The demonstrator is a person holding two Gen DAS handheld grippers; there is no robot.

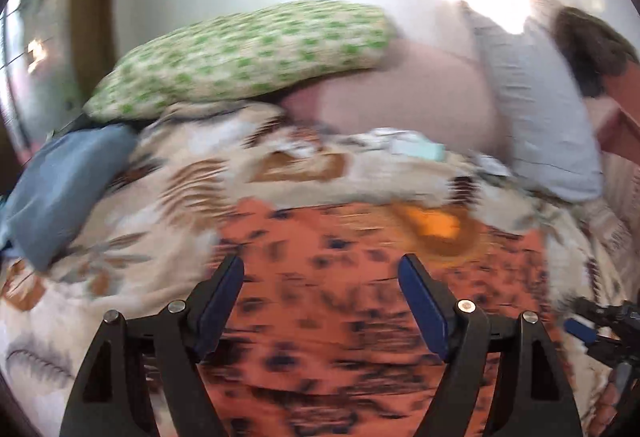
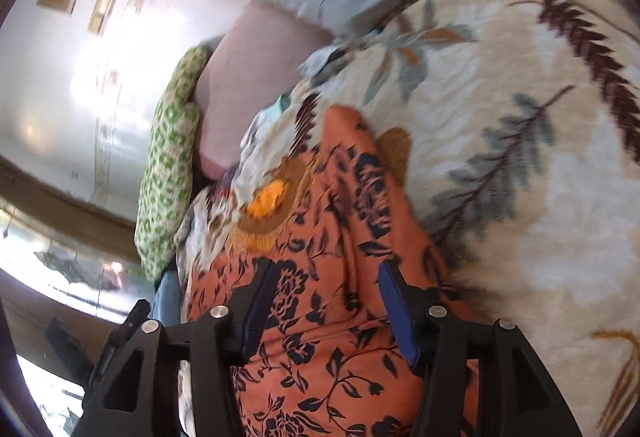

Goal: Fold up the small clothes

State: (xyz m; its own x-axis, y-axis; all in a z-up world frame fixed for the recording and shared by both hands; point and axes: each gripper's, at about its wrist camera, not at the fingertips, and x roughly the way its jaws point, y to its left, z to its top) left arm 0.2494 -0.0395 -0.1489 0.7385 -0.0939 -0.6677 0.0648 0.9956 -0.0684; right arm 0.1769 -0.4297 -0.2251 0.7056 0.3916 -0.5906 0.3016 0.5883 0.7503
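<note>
An orange garment with a dark floral print (image 1: 320, 301) lies spread on a cream leaf-patterned blanket (image 1: 132, 221). My left gripper (image 1: 322, 263) is open just above the garment, with its jaws wide apart and nothing between them. The left wrist view is blurred. In the right wrist view the same orange garment (image 2: 340, 237) runs away from me as a long strip. My right gripper (image 2: 326, 269) is open over it, with the jaws on either side of the cloth and not closed on it. The right gripper also shows at the lower right edge of the left wrist view (image 1: 600, 321).
A green-and-white patterned pillow (image 1: 248, 53), a pink pillow (image 1: 404, 93), a pale blue-grey pillow (image 1: 532, 97) and a blue cushion (image 1: 60, 181) lie at the back. Small pale clothes (image 1: 404, 145) sit beyond the garment. The blanket (image 2: 520, 117) extends right.
</note>
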